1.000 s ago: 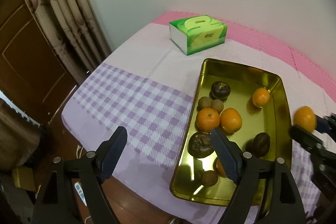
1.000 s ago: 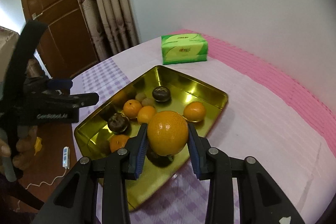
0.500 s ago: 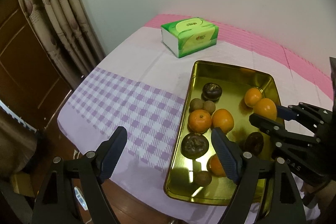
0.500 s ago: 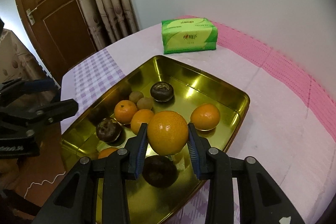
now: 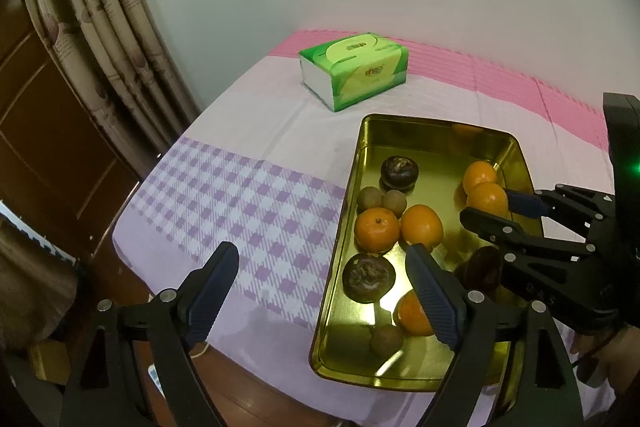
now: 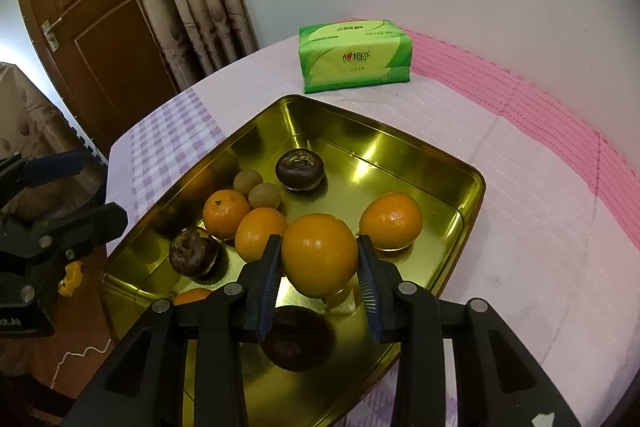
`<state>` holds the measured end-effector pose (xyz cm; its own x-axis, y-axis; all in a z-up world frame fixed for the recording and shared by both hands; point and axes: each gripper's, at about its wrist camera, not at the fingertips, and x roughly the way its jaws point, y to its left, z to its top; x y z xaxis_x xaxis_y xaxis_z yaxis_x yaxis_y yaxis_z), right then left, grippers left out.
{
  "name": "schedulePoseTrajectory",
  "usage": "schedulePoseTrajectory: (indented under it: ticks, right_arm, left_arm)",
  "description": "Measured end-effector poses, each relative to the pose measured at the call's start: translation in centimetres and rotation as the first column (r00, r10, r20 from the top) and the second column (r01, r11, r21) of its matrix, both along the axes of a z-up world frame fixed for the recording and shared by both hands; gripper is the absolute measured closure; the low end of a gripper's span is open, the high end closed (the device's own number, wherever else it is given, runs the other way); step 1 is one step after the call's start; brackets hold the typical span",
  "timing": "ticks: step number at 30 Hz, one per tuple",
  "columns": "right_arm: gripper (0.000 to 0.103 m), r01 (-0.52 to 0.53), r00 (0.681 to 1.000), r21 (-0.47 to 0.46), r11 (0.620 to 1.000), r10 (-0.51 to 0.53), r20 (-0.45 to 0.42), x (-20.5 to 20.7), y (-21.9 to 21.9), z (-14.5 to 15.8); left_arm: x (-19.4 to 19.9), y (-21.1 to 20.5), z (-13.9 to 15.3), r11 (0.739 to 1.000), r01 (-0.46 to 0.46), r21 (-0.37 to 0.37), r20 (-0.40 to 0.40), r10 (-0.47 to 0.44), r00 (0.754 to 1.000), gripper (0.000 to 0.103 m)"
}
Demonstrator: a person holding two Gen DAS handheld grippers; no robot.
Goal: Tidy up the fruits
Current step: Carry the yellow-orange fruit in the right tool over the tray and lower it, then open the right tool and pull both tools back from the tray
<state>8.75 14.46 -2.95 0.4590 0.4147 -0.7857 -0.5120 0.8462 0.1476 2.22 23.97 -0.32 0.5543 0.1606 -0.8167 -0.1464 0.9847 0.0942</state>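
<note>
- We see the right gripper clamped on an orange over the gold tray.
- Left gripper: empty; its jaws, widely parted, have just been opening.
- A dark fruit at 6 o'clock is half hidden.

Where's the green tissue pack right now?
The green tissue pack lies on the pink-and-white tablecloth beyond the far end of the gold metal tray, clear of it and near the wall; in the left wrist view it sits upper centre.

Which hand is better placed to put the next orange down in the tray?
Right. The right gripper already clamps an orange over the gold tray; the left gripper is open and empty.
</note>
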Motion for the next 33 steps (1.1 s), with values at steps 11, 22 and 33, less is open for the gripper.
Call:
schedulePoseTrajectory:
  ticks: [11,22,33]
  right_arm:
    - [0.067,0.013,1.0,0.016,1.0,-0.013,0.003,0.1,0.3,0.2]
    - [0.052,0.042,0.994,0.095,0.995,-0.051,0.096,-2.4,-0.4,3.8]
    - [0.02,0.226,0.915,0.083,0.971,-0.241,0.324,-9.1,-4.5,7.9]
  left_arm:
    - [0.1,-0.2,-0.1,1.0,0.003,0.004,-0.001,-0.003,1.0,0.017]
    - [-0.4,-0.7,0.5,0.999,0.042,-0.005,0.031,-0.042,0.999,0.017]
    - [-2.2,-2.1,3.0,0.997,0.072,0.038,0.137,-0.077,0.988,0.017]
